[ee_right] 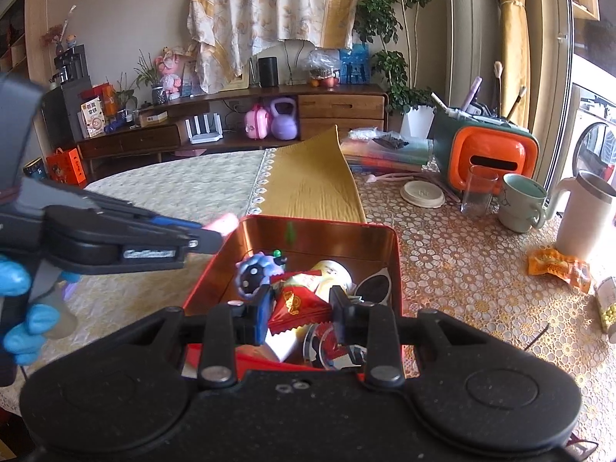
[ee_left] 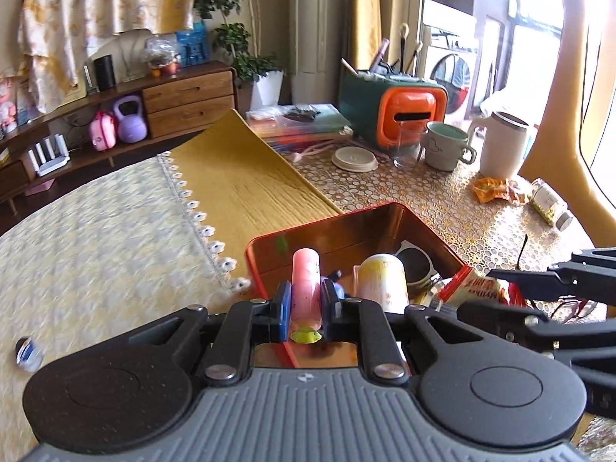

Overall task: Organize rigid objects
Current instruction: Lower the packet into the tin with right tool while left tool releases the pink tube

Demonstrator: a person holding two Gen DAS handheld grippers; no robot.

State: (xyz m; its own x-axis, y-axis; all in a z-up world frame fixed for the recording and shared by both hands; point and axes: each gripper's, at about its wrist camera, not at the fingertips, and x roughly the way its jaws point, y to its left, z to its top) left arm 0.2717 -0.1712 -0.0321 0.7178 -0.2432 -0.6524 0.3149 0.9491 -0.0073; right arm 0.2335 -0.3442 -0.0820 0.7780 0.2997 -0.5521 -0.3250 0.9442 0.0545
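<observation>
A red tin box (ee_left: 419,218) (ee_right: 396,254) with a shiny copper inside stands on the table. It holds a yellow-white can (ee_left: 381,281), sunglasses (ee_right: 375,287), a blue round toy (ee_right: 254,275) and other small items. My left gripper (ee_left: 305,308) is shut on a pink tube (ee_left: 306,288) with a green cap, held over the box's near left edge; its tip also shows in the right wrist view (ee_right: 223,223). My right gripper (ee_right: 298,308) is shut on a red snack packet (ee_right: 298,306) just above the box's contents; the packet also shows in the left wrist view (ee_left: 477,287).
Behind the box lie a yellow wood-grain mat (ee_right: 312,184), a white lid (ee_right: 421,194), a glass (ee_right: 477,190), a mug (ee_right: 521,202), a white jug (ee_right: 583,213), an orange-green organizer (ee_right: 489,154) and books (ee_right: 385,150). An orange wrapper (ee_right: 558,265) and a small jar (ee_right: 606,304) lie right.
</observation>
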